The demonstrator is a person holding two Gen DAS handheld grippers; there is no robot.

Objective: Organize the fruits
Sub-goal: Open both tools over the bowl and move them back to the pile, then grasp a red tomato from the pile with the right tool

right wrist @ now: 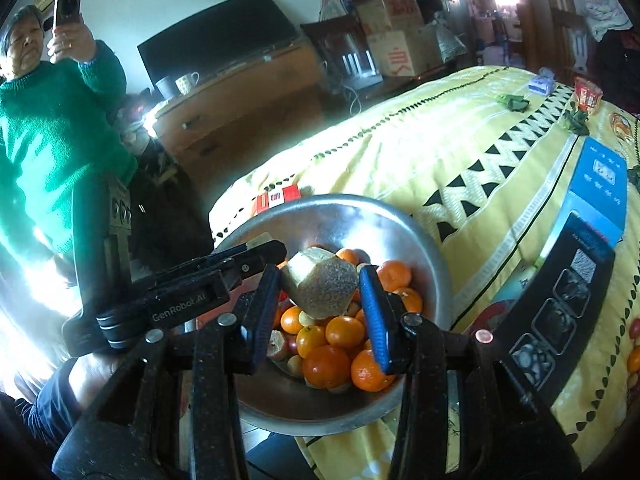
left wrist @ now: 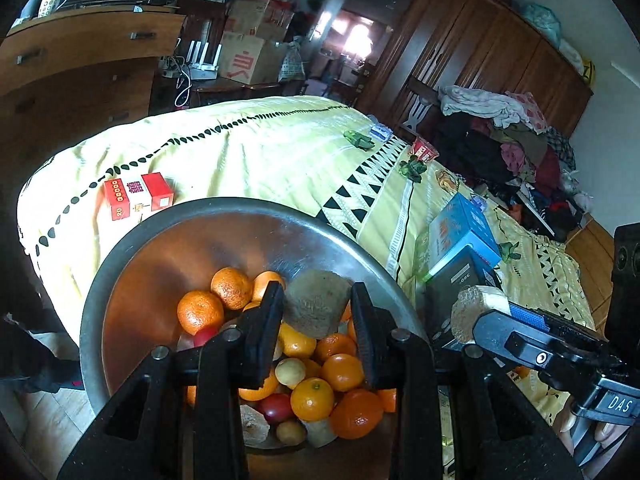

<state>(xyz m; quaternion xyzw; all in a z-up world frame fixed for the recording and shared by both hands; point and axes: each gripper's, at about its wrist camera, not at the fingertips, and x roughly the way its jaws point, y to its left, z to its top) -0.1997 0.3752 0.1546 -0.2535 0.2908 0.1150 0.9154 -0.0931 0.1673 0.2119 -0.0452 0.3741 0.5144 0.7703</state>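
Note:
A steel bowl (left wrist: pixel 132 280) sits at the edge of a yellow bedspread. It holds several oranges (left wrist: pixel 200 312), small red fruits (left wrist: pixel 276 406) and pale yellow ones (left wrist: pixel 290 372). My left gripper (left wrist: pixel 318 292) hovers over the bowl, shut on a brownish cut chunk of stalk (left wrist: pixel 316 308). To its right, my right gripper (left wrist: pixel 480 316) grips a paler chunk (left wrist: pixel 476 304). In the right wrist view the right gripper (right wrist: pixel 320 276) has its blue pads pressed on that chunk (right wrist: pixel 320 290), above the bowl (right wrist: pixel 352 216) and its oranges (right wrist: pixel 326 364). The left gripper (right wrist: pixel 264 244) is at its left.
On the bedspread (left wrist: pixel 260 152) lie a red pack (left wrist: pixel 136 196), a blue box (left wrist: pixel 464 228) on a black box (left wrist: pixel 460 276), and small items at the far end. A person in a green sweater (right wrist: pixel 52 136) stands on the left with a phone. Wooden drawers (right wrist: pixel 240 116) and a clothes pile (left wrist: pixel 508 140) are behind the bed.

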